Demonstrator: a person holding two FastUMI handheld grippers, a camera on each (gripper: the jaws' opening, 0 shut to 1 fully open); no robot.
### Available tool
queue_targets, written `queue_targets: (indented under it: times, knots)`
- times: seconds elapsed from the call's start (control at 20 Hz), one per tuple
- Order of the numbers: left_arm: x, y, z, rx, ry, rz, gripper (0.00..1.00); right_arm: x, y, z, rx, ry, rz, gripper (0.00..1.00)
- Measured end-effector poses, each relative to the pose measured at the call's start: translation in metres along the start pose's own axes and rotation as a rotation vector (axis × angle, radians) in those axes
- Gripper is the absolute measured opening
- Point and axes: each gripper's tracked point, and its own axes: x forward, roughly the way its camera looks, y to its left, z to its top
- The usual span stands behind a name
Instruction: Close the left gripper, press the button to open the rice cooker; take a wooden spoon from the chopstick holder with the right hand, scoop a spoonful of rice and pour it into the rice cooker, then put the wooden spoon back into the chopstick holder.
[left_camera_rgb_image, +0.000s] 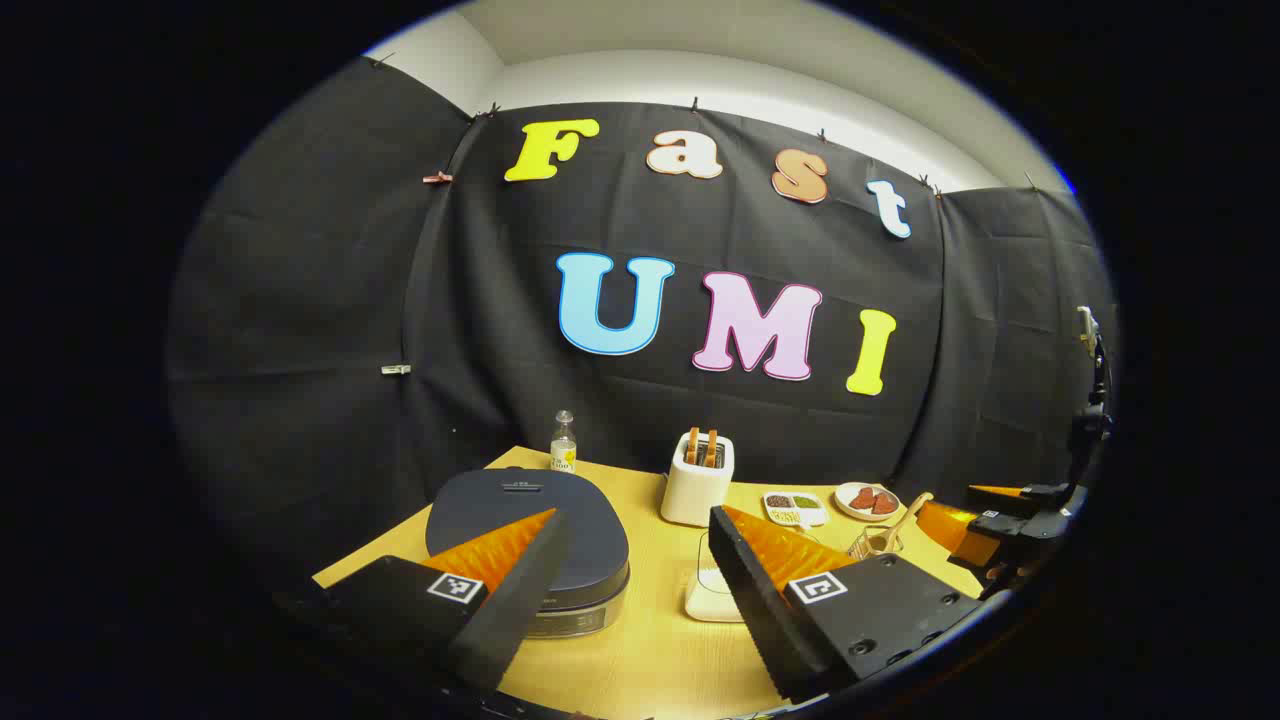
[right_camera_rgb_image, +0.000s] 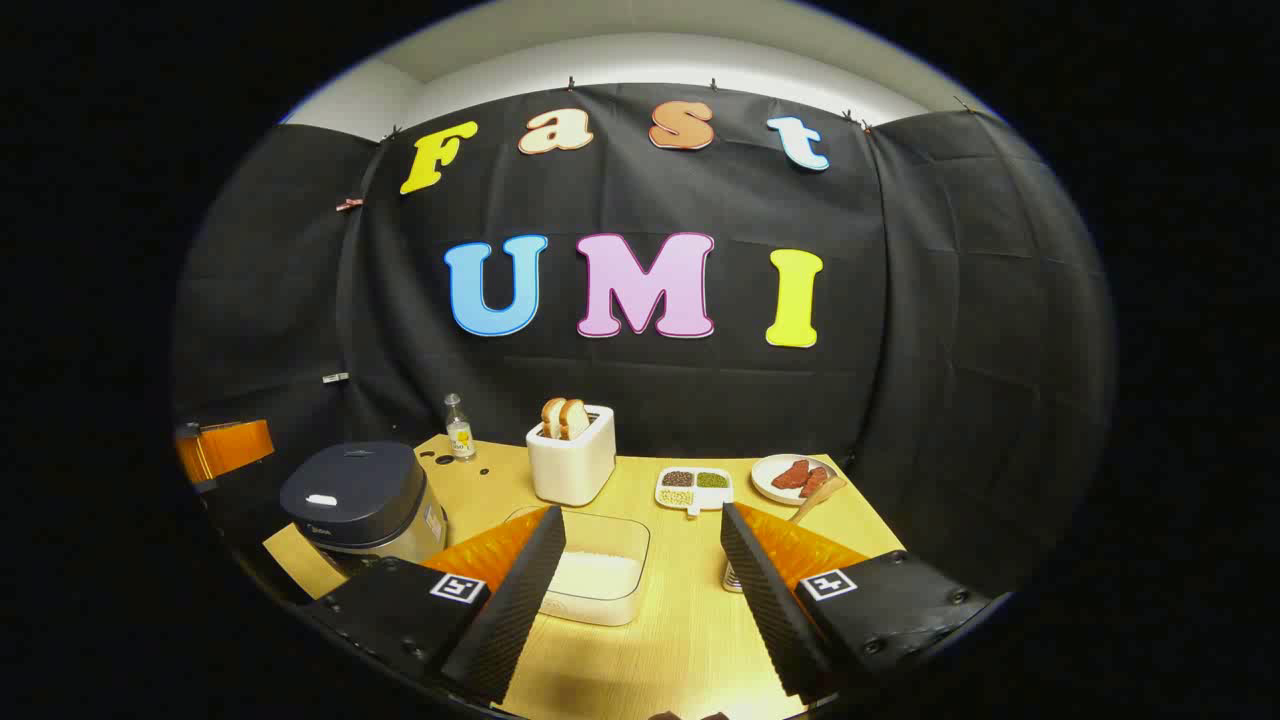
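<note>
- A missed press is the main risk: the left gripper (left_camera_rgb_image: 637, 560) is spread wide above the rice cooker (left_camera_rgb_image: 528, 540), so if it is lowered unclosed, the lid button could be straddled, not pushed.
- The rice cooker lid is seen shut, at the table's (right_camera_rgb_image: 690, 630) left edge.
- A knock is possible later: the wooden spoon (left_camera_rgb_image: 903, 522) leans in the chopstick holder (left_camera_rgb_image: 873, 543), close beside the rice container (right_camera_rgb_image: 597, 583).
- The right gripper (right_camera_rgb_image: 640, 575) is also held wide apart; nothing is gripped or touched by either pair of fingers.
</note>
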Motion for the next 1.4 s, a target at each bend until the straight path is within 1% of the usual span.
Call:
queue_targets:
  times: [0.1, 0.25, 0.4, 0.6, 0.9, 1.05, 1.25, 1.35, 1.4]
  knots:
    - [0.002, 0.003, -0.002, -0.007, 0.007, -0.004, 0.95, -0.002, -0.003, 0.0, -0.001, -0.004, -0.018, 0.98]
    - [0.003, 0.006, 0.005, 0.017, -0.007, -0.012, 0.95, -0.003, -0.004, 0.004, 0.019, -0.01, -0.04, 0.98]
    - [0.003, 0.004, 0.007, 0.038, -0.015, -0.038, 0.95, -0.006, -0.003, 0.009, 0.022, -0.032, -0.061, 0.98]
    - [0.002, 0.008, 0.006, 0.025, -0.018, -0.069, 0.95, -0.012, -0.002, 0.012, 0.039, -0.051, -0.088, 0.98]
    - [0.003, 0.022, 0.008, 0.011, -0.035, -0.108, 0.95, -0.027, -0.006, 0.017, 0.057, -0.108, -0.159, 0.98]
    - [0.005, 0.027, 0.006, 0.011, -0.031, -0.117, 0.95, -0.032, -0.004, 0.014, 0.075, -0.103, -0.172, 0.98]
    - [0.007, 0.027, 0.012, 0.02, -0.026, -0.148, 0.95, -0.038, -0.004, 0.019, 0.055, -0.114, -0.185, 0.98]
    - [0.008, 0.028, 0.012, 0.011, -0.001, -0.179, 0.93, -0.04, -0.006, 0.022, 0.057, -0.115, -0.199, 0.98]
    - [0.008, 0.029, 0.012, 0.003, 0.01, -0.193, 0.89, -0.041, -0.006, 0.024, 0.059, -0.118, -0.205, 0.98]
